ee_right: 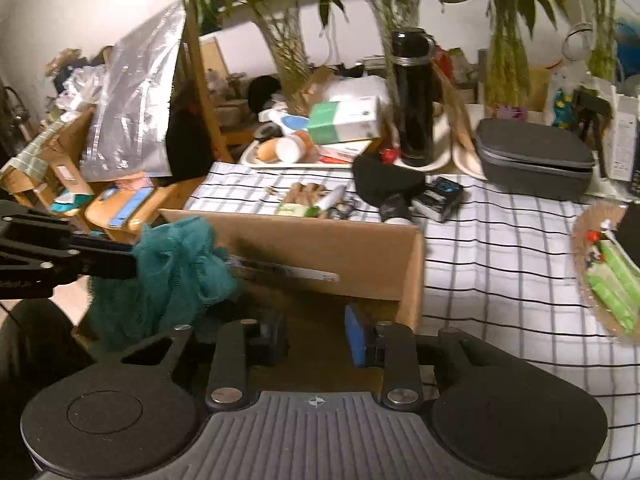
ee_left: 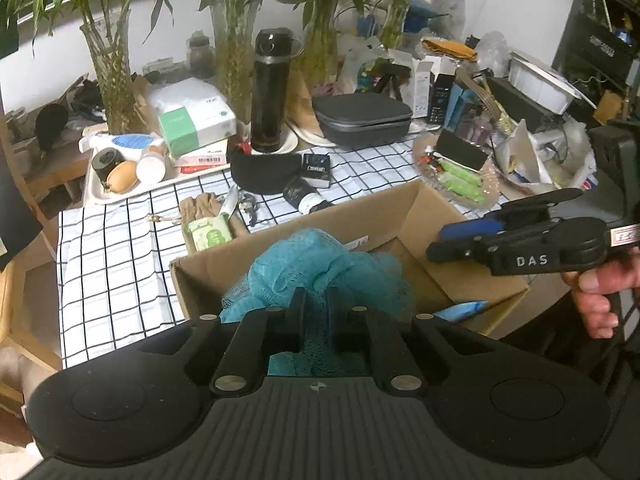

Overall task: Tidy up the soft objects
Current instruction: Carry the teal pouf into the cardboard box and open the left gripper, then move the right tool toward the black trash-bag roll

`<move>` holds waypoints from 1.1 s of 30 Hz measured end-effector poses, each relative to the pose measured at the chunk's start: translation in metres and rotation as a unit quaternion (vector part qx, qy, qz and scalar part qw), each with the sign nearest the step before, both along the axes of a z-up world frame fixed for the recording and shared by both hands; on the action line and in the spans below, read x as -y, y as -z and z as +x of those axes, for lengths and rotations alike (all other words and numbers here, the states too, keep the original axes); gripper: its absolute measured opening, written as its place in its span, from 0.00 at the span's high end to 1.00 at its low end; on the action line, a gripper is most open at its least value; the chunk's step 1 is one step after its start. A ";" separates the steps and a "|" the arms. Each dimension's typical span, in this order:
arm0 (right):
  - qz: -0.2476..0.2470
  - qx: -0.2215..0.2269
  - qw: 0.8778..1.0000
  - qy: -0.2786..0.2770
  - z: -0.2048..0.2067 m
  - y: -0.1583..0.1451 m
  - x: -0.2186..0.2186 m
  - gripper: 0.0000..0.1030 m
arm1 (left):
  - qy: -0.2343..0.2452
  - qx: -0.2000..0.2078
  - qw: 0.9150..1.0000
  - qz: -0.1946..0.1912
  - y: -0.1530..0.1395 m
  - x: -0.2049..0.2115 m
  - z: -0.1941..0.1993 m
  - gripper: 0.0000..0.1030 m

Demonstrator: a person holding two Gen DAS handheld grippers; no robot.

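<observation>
Step in hand: we judge that we are lowering the teal mesh pouf (ee_left: 320, 268) into the box (ee_left: 404, 216); it hangs over the box's open top and is not yet let go.
Left gripper (ee_left: 316, 300): jaws nearly closed, pinching the pouf's netting; the right wrist view shows the same grip from the side, with the pouf bunched at the fingertips (ee_right: 120, 266).
Right gripper (ee_right: 316, 336): jaws partly apart with nothing between them; it sits over the box's near edge; we see its blue pad (ee_right: 354, 336) bare.
Pouf's place: above the box's left part, touching or almost touching the near wall; we cannot tell which.
Done so far: something blue (ee_left: 460, 310) lies low in the box's near corner; what it is we cannot tell; the rest of the floor that shows is bare cardboard.
Left to do: release the pouf; beyond the box, on the checked cloth (ee_left: 120, 264), lie a beige cloth piece (ee_left: 200, 206), a green pack (ee_left: 208, 234) and a black cap (ee_left: 264, 174); we judge these may be soft candidates.
Progress: early to middle, in our judgement.
</observation>
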State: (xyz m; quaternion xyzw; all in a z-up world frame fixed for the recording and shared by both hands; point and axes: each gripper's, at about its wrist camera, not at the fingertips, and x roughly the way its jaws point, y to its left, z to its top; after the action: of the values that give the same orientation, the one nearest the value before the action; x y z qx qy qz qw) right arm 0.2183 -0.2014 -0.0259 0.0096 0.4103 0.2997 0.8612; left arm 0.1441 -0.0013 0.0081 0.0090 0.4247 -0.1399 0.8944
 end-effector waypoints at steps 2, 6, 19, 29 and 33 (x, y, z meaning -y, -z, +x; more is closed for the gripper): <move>0.001 0.003 1.000 0.002 0.000 0.000 0.002 0.63 | 0.008 -0.004 1.000 -0.003 0.003 0.001 0.000 0.84; 0.004 0.013 1.000 -0.001 -0.002 -0.002 0.003 0.34 | 0.005 0.007 1.000 -0.001 0.005 0.003 -0.003 0.58; 0.010 0.044 0.999 0.017 -0.001 -0.010 0.003 0.00 | -0.056 0.052 0.997 -0.014 -0.004 -0.019 -0.011 0.33; 0.007 0.046 0.998 0.051 0.006 -0.009 0.006 0.00 | -0.106 0.093 0.990 -0.002 -0.004 -0.041 -0.014 0.28; 0.007 0.044 0.997 0.059 0.008 -0.008 0.008 0.00 | -0.117 0.096 0.988 -0.007 0.000 -0.048 -0.014 0.28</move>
State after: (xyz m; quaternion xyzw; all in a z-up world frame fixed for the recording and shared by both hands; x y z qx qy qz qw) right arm 0.2261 -0.2098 -0.0179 0.0268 0.3688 0.2518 0.8944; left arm 0.1300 0.0463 0.0084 -0.0331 0.3337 -0.0359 0.9414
